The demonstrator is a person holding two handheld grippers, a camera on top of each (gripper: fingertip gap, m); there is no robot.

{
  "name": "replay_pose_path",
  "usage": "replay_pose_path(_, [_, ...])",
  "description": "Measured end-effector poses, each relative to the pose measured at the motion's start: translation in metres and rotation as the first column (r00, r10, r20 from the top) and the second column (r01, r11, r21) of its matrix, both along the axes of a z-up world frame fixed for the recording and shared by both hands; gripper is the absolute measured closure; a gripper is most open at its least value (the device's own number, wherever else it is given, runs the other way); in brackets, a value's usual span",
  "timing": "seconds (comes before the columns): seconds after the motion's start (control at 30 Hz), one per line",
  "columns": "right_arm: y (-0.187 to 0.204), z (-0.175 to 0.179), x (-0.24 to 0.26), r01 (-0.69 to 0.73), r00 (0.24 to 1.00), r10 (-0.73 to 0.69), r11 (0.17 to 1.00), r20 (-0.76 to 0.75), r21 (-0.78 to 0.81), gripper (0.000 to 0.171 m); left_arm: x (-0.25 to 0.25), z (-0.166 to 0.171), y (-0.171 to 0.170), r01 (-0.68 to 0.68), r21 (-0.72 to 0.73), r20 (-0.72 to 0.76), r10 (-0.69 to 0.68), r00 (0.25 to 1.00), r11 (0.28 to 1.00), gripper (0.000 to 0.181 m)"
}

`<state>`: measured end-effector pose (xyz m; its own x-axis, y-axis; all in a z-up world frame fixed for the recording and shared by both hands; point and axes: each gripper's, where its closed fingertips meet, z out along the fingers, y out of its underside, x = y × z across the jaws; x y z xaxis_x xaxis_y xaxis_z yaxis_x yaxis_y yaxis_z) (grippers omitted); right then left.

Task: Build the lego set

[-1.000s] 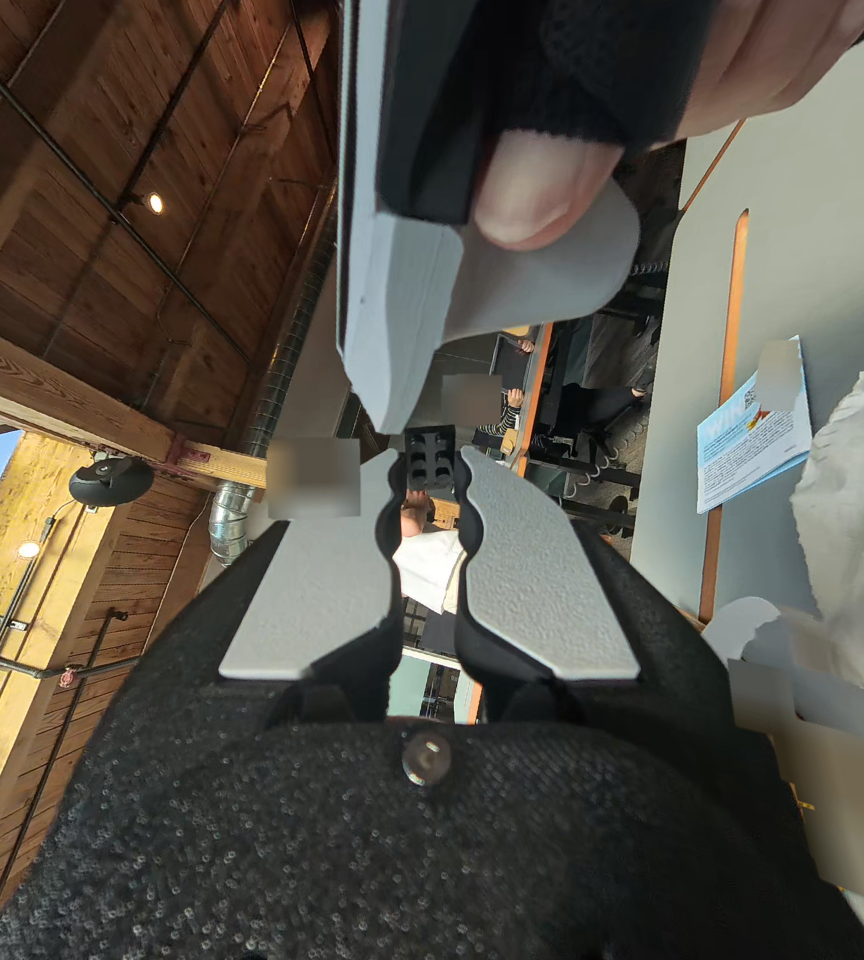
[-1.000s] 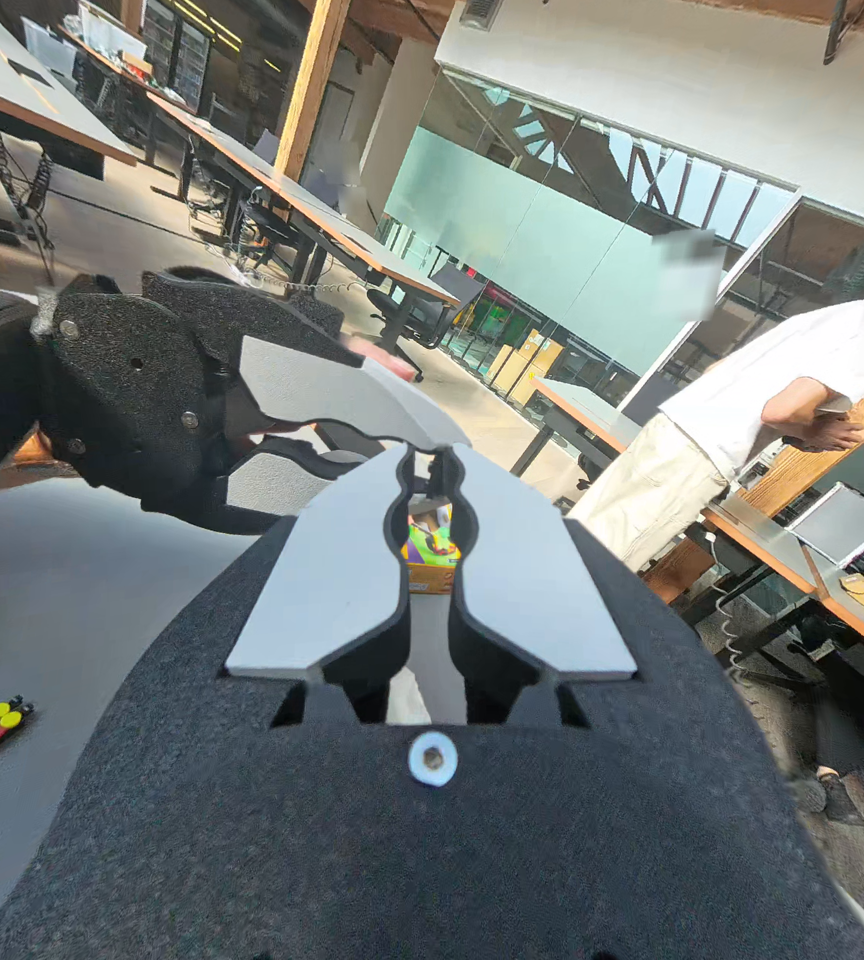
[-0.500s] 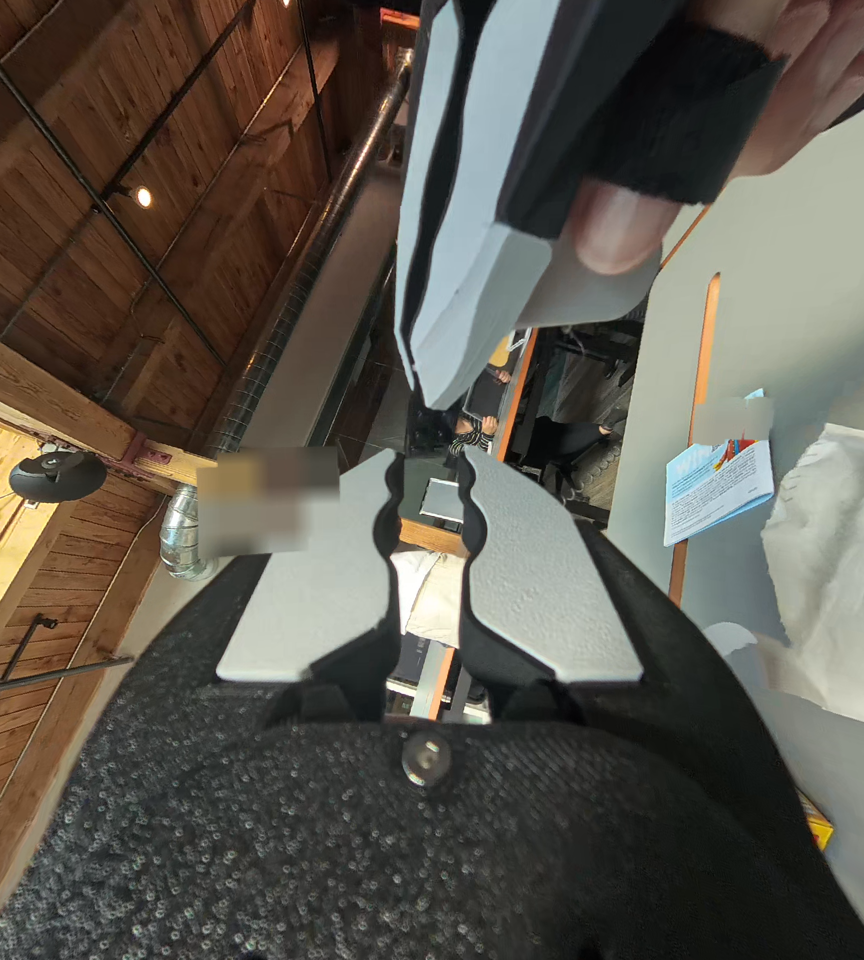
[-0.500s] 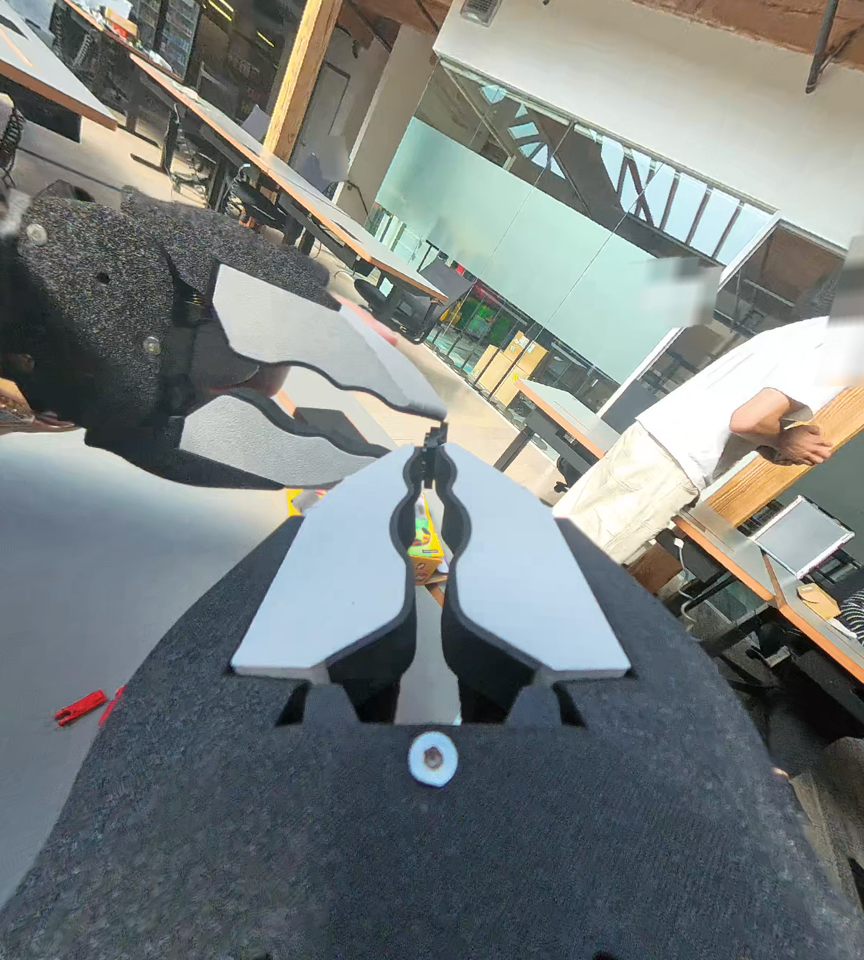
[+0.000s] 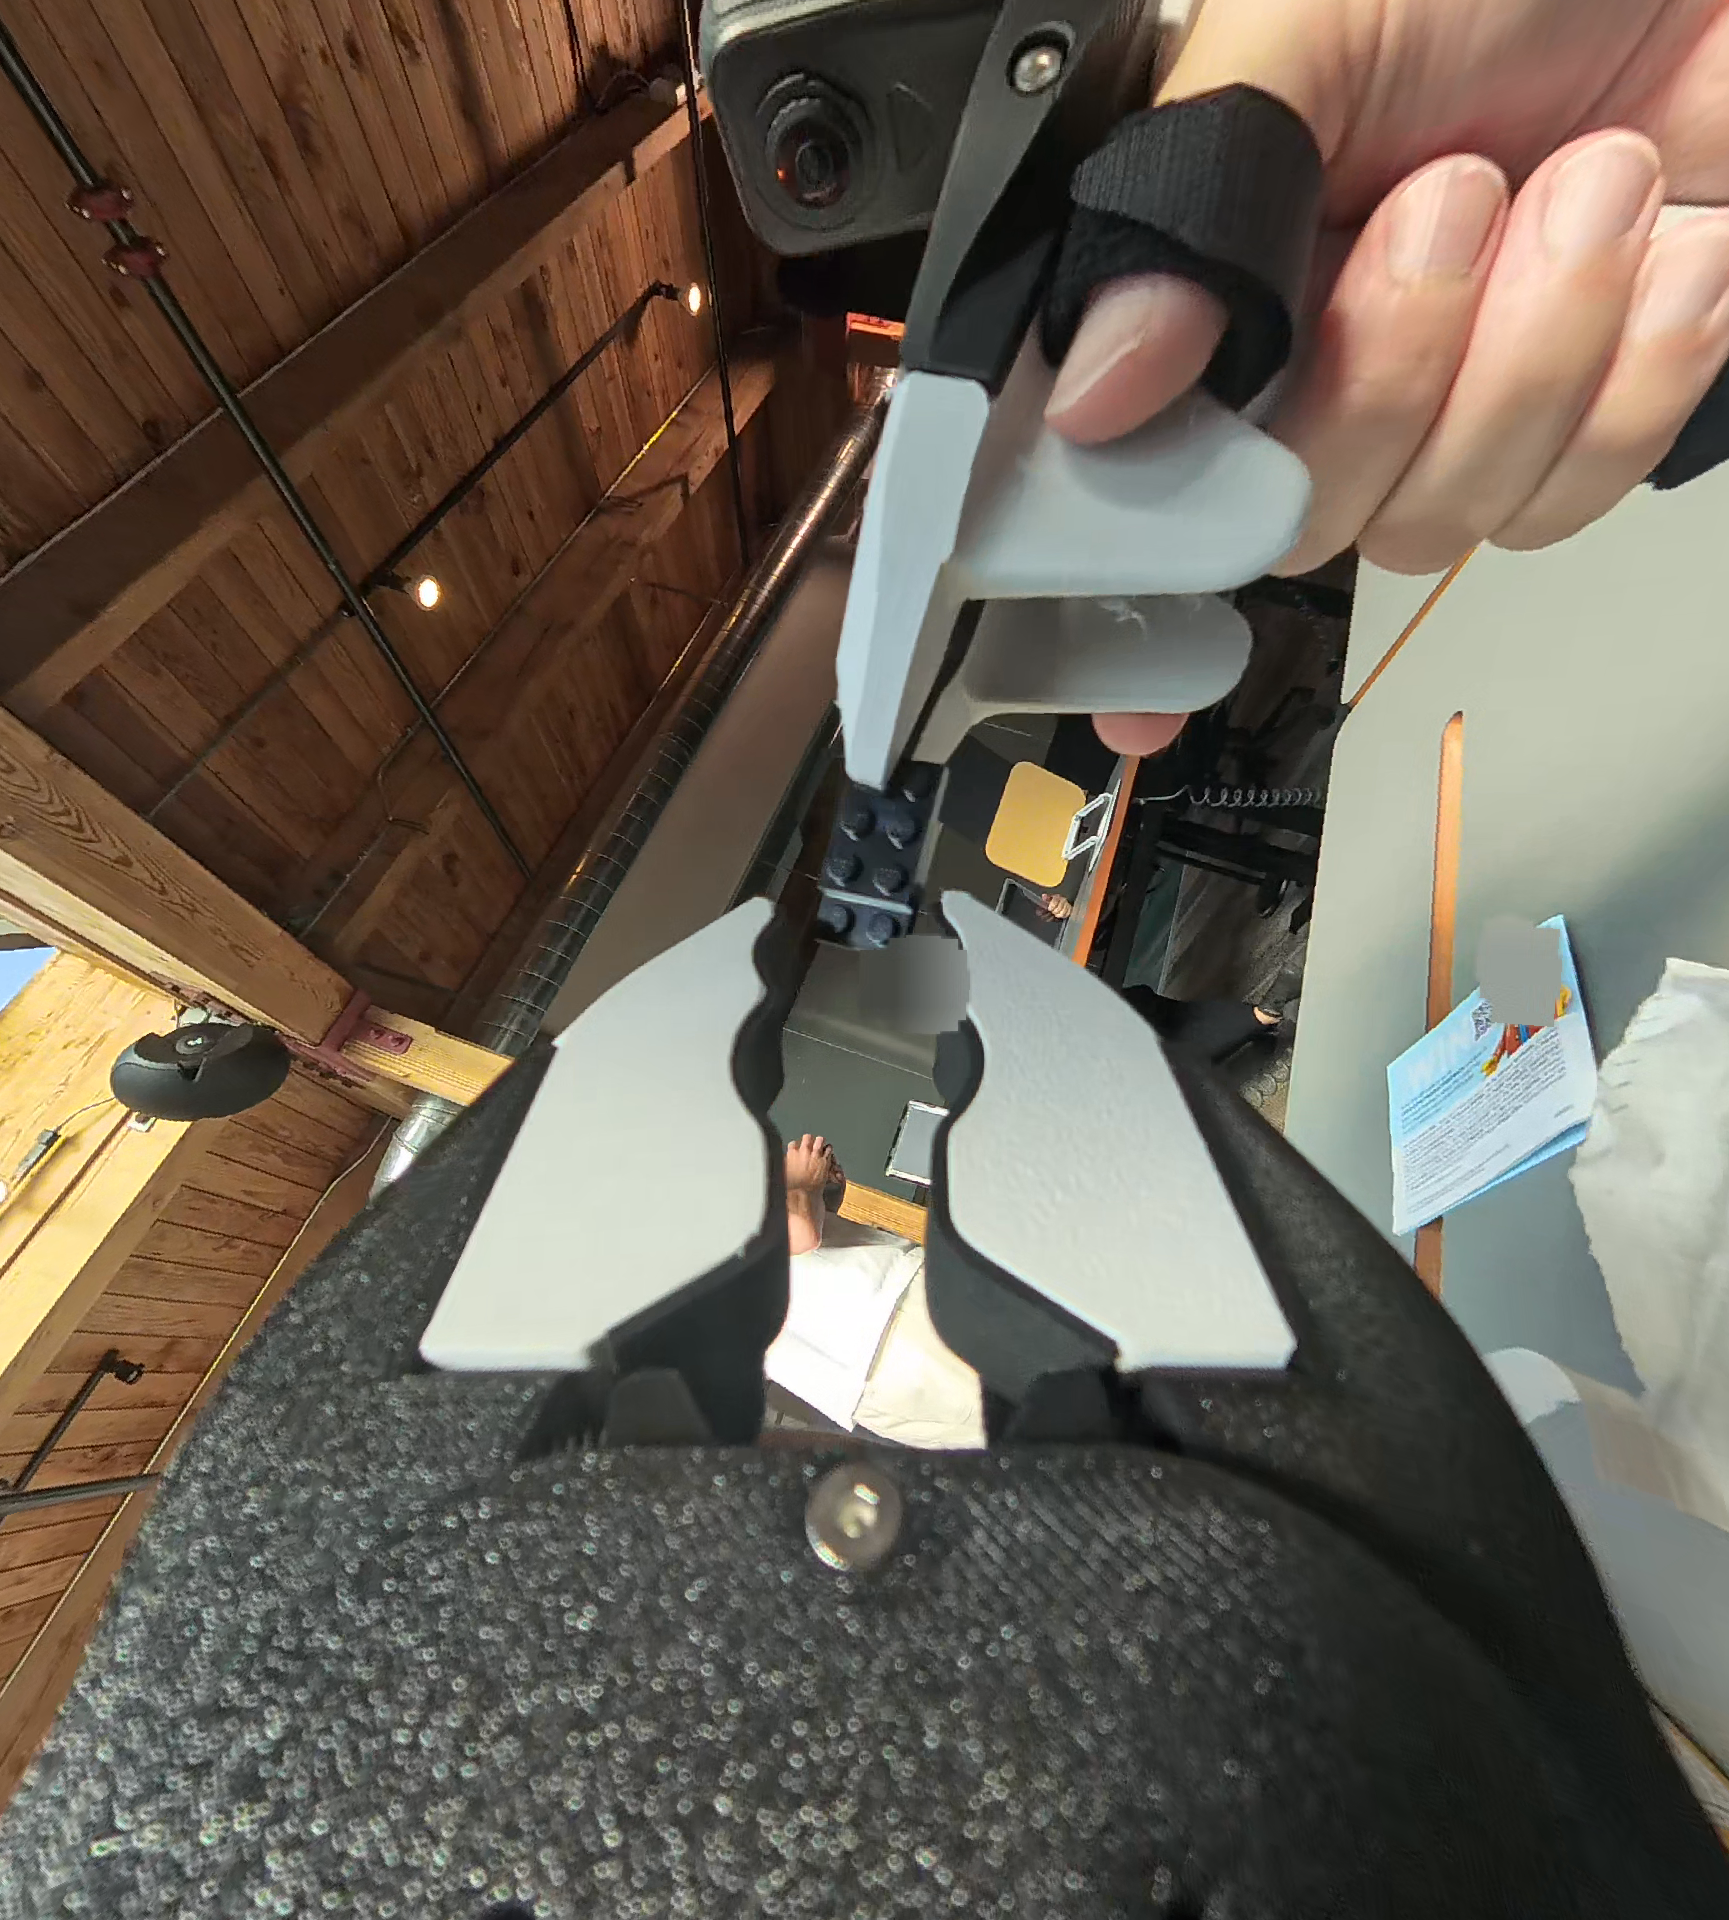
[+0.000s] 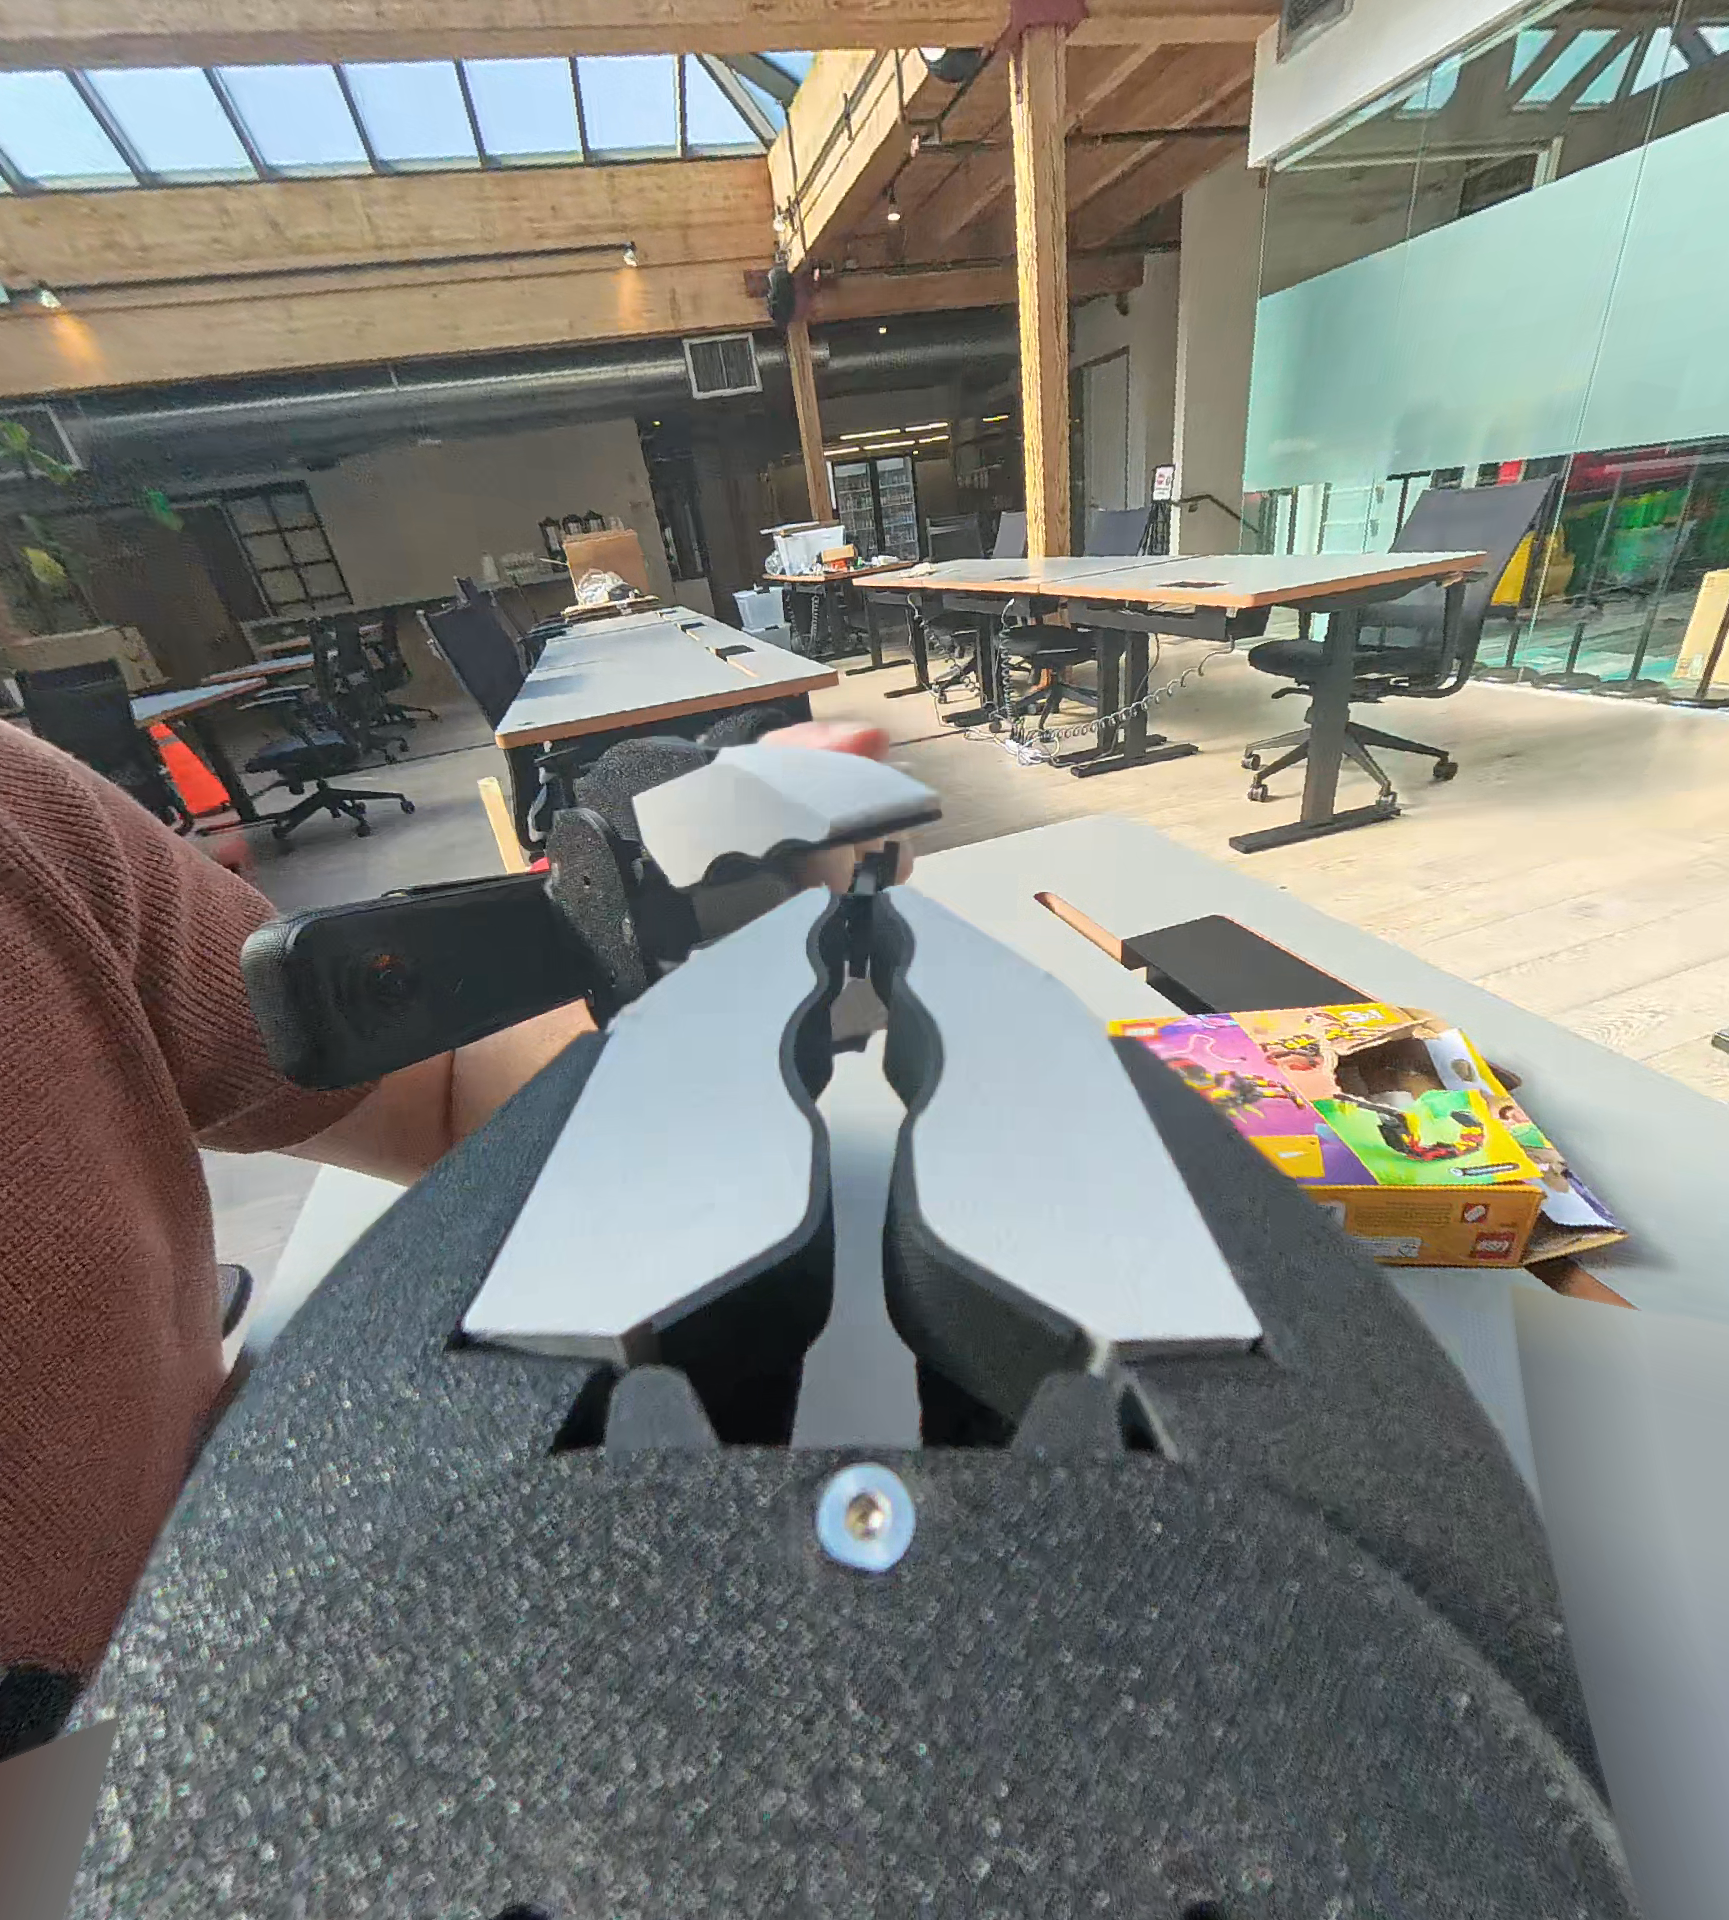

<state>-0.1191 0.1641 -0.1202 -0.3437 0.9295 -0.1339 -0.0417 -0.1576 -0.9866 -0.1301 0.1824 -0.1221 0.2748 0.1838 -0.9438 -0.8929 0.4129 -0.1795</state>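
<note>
In the left wrist view a small dark blue lego piece (image 5: 875,862) with studs hangs from the tips of my right gripper (image 5: 881,774), which comes in from above, held by a hand (image 5: 1462,364). My left gripper (image 5: 858,904) is open. The piece's lower end sits just past and between its fingertips (image 5: 964,925), with a gap on each side. In the right wrist view my right gripper (image 6: 865,904) is shut on the thin dark lego piece (image 6: 868,883), seen edge-on. The left gripper (image 6: 881,852) meets it from the left, jaws apart around the piece.
Both grippers are raised above a grey table (image 6: 1099,883). A yellow lego box (image 6: 1359,1132) lies on it to the right, beyond a black slot (image 6: 1224,961). A blue leaflet (image 5: 1483,1101) and white paper packaging (image 5: 1722,1195) lie on the table too. Both grippers' tips are close together, under 4 cm apart.
A second ago my left gripper held the dark piece. The right gripper closed on it and took it; the left has opened wider. Both grippers have turned, and the piece is back at the left tips.
</note>
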Motion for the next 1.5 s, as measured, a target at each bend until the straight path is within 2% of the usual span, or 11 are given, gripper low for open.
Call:
replay_pose_path(0.13, [0.0,-0.001,0.001,-0.019,1.0,0.02,0.999,0.013,-0.035,0.167,0.001,-0.003,-0.001,0.034,-0.062,0.013,-0.034,0.999,0.997,0.165])
replay_pose_path(0.6, [0.003,-0.002,-0.002,-0.028,0.999,0.031,0.992,0.021,-0.124,0.167,0.0,-0.005,-0.001,0.02,-0.031,-0.01,-0.02,1.0,0.999,0.164])
replay_pose_path(0.73, [0.003,-0.002,-0.003,-0.026,0.999,0.028,0.993,0.017,-0.116,0.167,0.0,-0.007,0.0,0.037,-0.116,0.034,-0.033,0.999,0.993,0.165])
replay_pose_path(1.03, [-0.006,-0.002,-0.002,0.123,0.992,-0.115,0.953,-0.048,0.276,0.167,0.002,-0.013,0.0,0.124,-0.31,0.171,-0.073,0.983,0.943,0.166])
replay_pose_path(1.1, [-0.025,-0.005,-0.002,0.061,0.998,-0.045,0.933,-0.053,0.355,0.168,0.002,-0.026,0.006,0.106,-0.386,0.156,-0.048,0.987,0.916,0.166])
replay_pose_path(1.13, [-0.036,-0.008,-0.007,0.055,0.998,-0.037,0.904,-0.049,0.424,0.168,0.004,-0.03,0.008,0.103,-0.39,0.142,-0.051,0.989,0.915,0.166])
replay_pose_path(1.17, [-0.029,-0.013,-0.014,0.134,0.991,-0.131,0.85,-0.042,0.509,0.168,0.004,-0.029,0.008,0.098,-0.365,0.14,-0.05,0.989,0.926,0.166])
replay_pose_path(1.3, [0.01,0.008,0.009,0.226,0.974,-0.202,0.905,-0.103,0.361,0.168,-0.013,-0.027,0.013,0.046,-0.391,0.157,0.017,0.987,0.919,0.166])
replay_pose_path(1.37, [0.041,-0.007,0.017,0.226,0.97,-0.244,0.921,0.017,0.316,0.167,-0.025,-0.052,0.022,0.004,-0.534,0.105,0.061,0.993,0.845,0.166])
replay_pose_path(1.43, [0.06,-0.054,0.017,0.143,0.938,-0.202,0.966,0.282,0.214,0.167,-0.024,-0.083,0.022,0.04,-0.689,0.089,0.03,0.996,0.724,0.165])
replay_pose_path(1.5, [0.072,-0.095,0.011,0.125,0.884,-0.2,0.972,0.421,0.2,0.167,-0.022,-0.106,0.025,0.066,-0.796,0.097,0.02,0.995,0.602,0.165])
